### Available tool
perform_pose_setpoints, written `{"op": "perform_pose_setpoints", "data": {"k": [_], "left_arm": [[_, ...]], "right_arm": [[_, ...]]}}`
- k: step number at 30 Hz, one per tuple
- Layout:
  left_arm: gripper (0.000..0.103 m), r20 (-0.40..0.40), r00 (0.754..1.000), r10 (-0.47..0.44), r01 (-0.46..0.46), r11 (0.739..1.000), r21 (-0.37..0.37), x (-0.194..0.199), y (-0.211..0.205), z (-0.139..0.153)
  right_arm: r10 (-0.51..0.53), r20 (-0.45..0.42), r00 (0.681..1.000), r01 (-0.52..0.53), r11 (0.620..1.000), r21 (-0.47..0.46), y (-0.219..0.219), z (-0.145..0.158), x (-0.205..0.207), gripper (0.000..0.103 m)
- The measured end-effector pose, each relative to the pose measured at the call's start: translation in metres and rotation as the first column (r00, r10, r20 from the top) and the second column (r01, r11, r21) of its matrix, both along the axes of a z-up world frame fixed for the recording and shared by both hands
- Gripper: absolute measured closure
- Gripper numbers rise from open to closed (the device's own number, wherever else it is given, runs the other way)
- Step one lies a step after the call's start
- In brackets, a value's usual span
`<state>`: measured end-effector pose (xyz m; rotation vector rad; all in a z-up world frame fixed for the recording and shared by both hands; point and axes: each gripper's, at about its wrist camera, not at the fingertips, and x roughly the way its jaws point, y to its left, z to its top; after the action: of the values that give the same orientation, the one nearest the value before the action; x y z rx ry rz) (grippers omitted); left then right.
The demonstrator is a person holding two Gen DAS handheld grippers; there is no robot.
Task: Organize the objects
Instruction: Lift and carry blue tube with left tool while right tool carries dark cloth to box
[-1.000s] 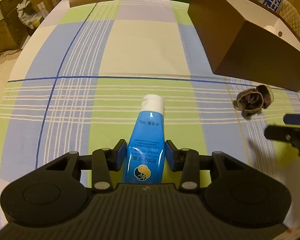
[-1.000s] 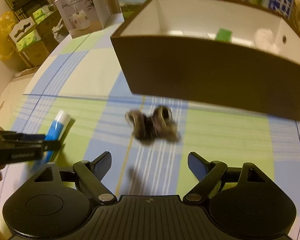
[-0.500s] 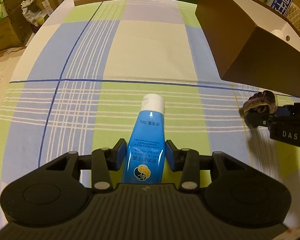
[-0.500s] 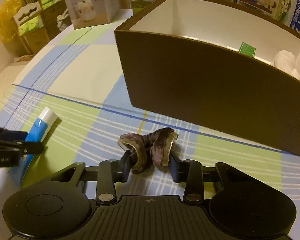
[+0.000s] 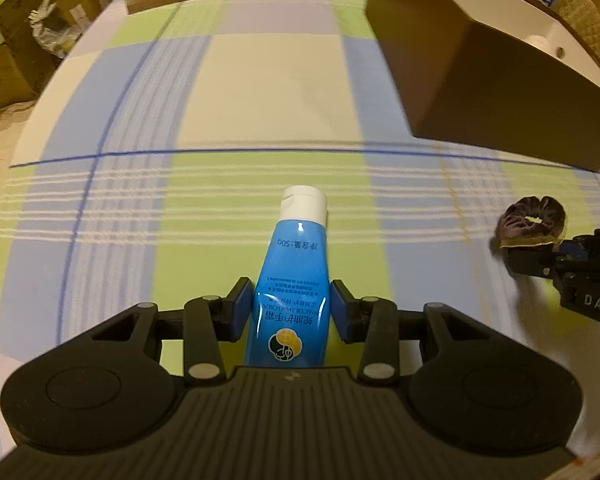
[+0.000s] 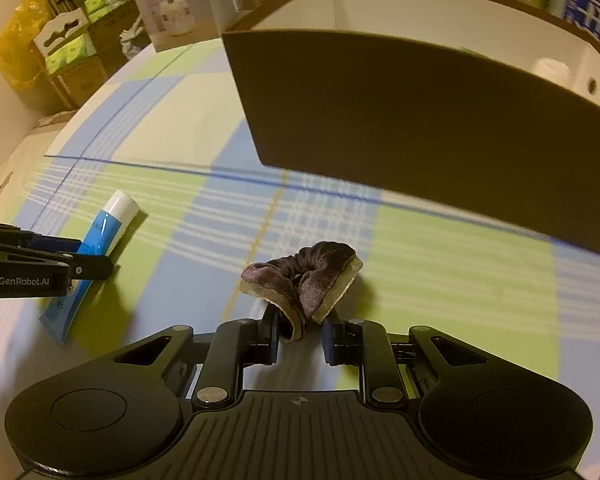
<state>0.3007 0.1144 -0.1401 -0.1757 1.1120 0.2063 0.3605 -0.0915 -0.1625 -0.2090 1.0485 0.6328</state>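
A blue tube with a white cap point(image 5: 296, 272) lies along my left gripper point(image 5: 288, 300), whose blue pads press on its two sides; the cap points away from me. In the right wrist view the same tube point(image 6: 104, 228) and left gripper point(image 6: 80, 264) show at the left edge. A dark purple velvet scrunchie point(image 6: 304, 276) sits bunched between the pads of my right gripper point(image 6: 300, 332), whose jaws are closing on its near fold. The left wrist view has this scrunchie point(image 5: 532, 220) and the right gripper point(image 5: 540, 256) at the far right.
A large brown box with a white inside point(image 6: 400, 140) stands just beyond the scrunchie, with a white object point(image 6: 548, 68) inside it. The checked blue, green and cream tablecloth point(image 5: 260, 92) covers the table. A white carton point(image 6: 172, 4) stands at the far edge. Cardboard boxes point(image 5: 4, 60) are stacked off the left side.
The right gripper's jaws went from wide open to pinched around the scrunchie, which now sits gathered between the pads. The left gripper and the tube have stayed put.
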Motion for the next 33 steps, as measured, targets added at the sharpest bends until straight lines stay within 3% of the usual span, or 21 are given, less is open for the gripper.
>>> {"op": "perform_pose_setpoints", "data": {"k": [9,16,21,33], "left_arm": [[0.066,-0.009,0.996,-0.091,0.09,0.994,-0.063,-0.024,-0.046,0.001],[0.067,-0.013,0.992,-0.128,0.127,0.992,-0.023,-0.015,-0.061,-0.001],[0.067,-0.013,0.987,-0.158,0.158,0.986,0.046,-0.015,-0.072,-0.004],[0.068,-0.019,0.989,-0.146,0.146,0.989,0.024,-0.018,-0.076,0.004]], "right_arm": [[-0.081,-0.043,0.996,0.081,0.997,0.002,-0.048,0.006,-0.029,0.086],[-0.138,-0.046,0.989,0.139,0.99,0.003,-0.073,0.009,-0.041,0.086],[-0.164,-0.044,0.986,0.164,0.986,0.007,-0.085,0.011,-0.045,0.086],[-0.172,-0.03,0.985,0.173,0.985,0.022,-0.095,0.019,-0.05,0.086]]}}
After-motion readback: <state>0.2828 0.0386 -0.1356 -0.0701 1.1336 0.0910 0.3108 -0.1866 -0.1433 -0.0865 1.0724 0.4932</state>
